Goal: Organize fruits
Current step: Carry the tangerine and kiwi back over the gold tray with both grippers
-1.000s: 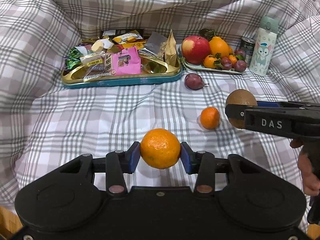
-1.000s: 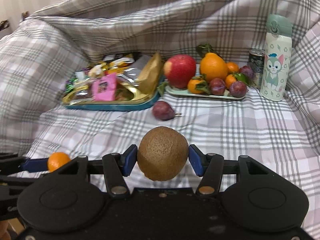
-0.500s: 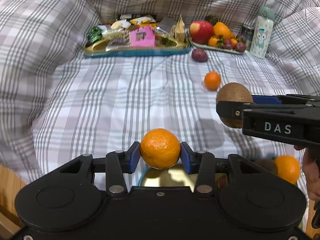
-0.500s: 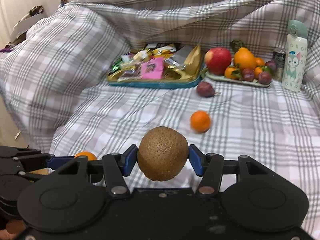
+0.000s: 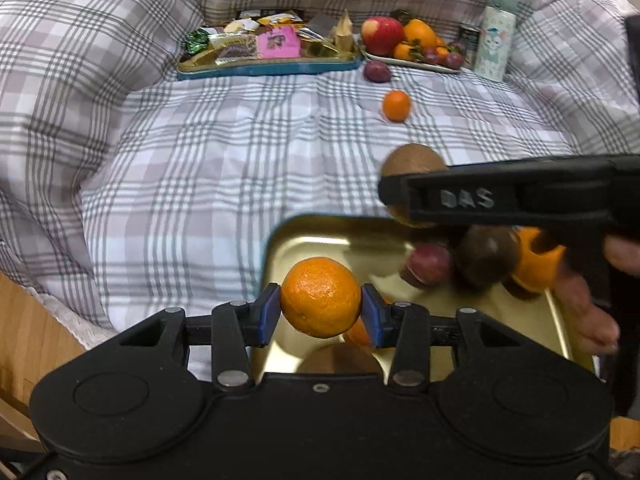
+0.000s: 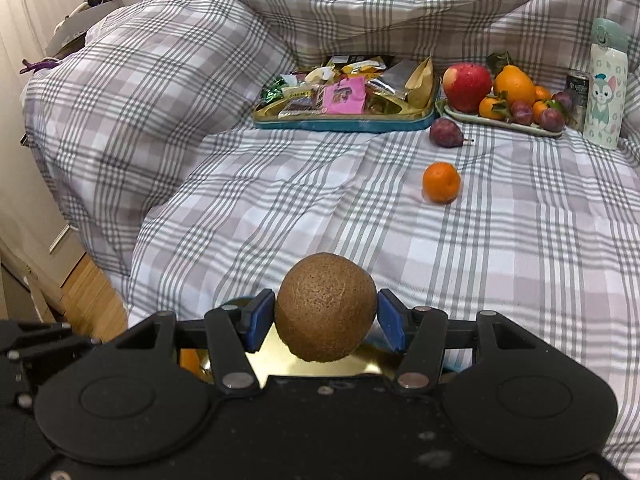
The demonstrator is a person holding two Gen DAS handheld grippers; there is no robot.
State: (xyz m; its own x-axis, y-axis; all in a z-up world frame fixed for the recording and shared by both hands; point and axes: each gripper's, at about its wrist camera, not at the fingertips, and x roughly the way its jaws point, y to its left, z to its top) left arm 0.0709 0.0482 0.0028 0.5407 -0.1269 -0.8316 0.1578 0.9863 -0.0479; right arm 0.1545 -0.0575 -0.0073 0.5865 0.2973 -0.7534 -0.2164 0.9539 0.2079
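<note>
Orange mandarin pinched across its middle by left gripper, over gold tray near corner | brown kiwi clamped likewise in right gripper – tray's far edge | both light, soft-skinned – bruise easily, grip gently at widest part

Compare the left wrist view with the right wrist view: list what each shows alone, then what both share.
Left wrist only: the gold tray interior holding a plum, a brown fruit and an orange; the held mandarin.

Right wrist only: the wooden floor beside the bed.

Both: the held kiwi, the loose mandarin and loose plum on the bedspread, the snack tray, the fruit plate, the bottle.
</note>
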